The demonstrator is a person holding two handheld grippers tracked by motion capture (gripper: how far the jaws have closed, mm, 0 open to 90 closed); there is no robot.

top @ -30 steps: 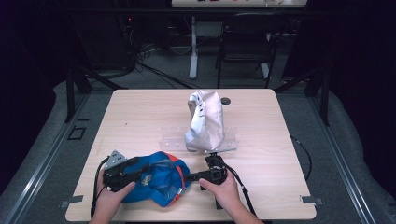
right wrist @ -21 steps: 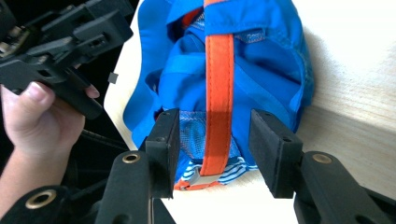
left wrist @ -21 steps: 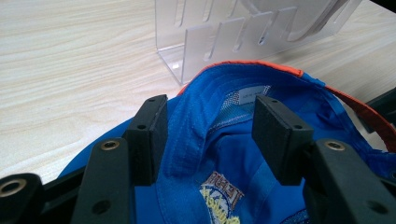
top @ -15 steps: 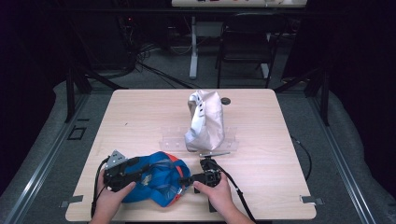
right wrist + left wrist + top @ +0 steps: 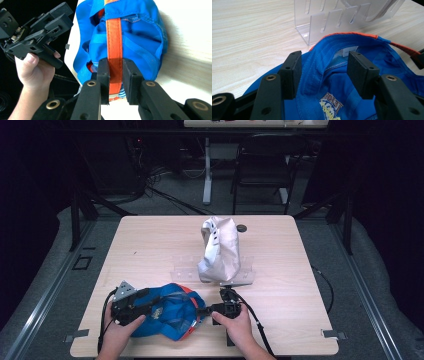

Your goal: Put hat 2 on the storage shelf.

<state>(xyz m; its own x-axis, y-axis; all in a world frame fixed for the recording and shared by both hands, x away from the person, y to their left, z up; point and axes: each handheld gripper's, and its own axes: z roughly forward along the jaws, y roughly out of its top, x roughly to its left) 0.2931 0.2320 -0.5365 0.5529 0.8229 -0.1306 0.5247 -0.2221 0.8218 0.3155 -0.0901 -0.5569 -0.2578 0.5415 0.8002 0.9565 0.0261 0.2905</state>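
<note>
Right tongs (image 5: 115,72): jaws just closed in, now pinched on orange fabric strap (image 5: 113,42) of blue cloth cap with orange trim (image 5: 170,317); strap runs straight up between the two black pads, both pads pressing its edges. In high view, right tongs (image 5: 205,310) at cap's right edge, pointing left, held by right hand (image 5: 235,325).

Left tongs (image 5: 324,72): jaws standing wide, not pinching. Cap's blue rim and sweatband bunched up between the pads, nearer the left pad and seemingly brushing it; right pad clear of the cloth, over the cap's open inside. Printed emblem visible on inner fabric just below the gap. In high view, left tongs (image 5: 150,302) lying over cap's left part, pointing right, grey three-cornered plate on top, left hand (image 5: 117,330) below.

Cap upside down, hollow facing up, on pale wooden surface (image 5: 150,250) near its front edge, spanning the space between both tongs.

Farther out: clear slotted acrylic rack (image 5: 332,20) just beyond cap, near but apart. Beige cloth cap (image 5: 220,250) standing in that rack, mid-surface. Small dark round hole (image 5: 242,228) in surface behind it. Dark floor and chair beyond.
</note>
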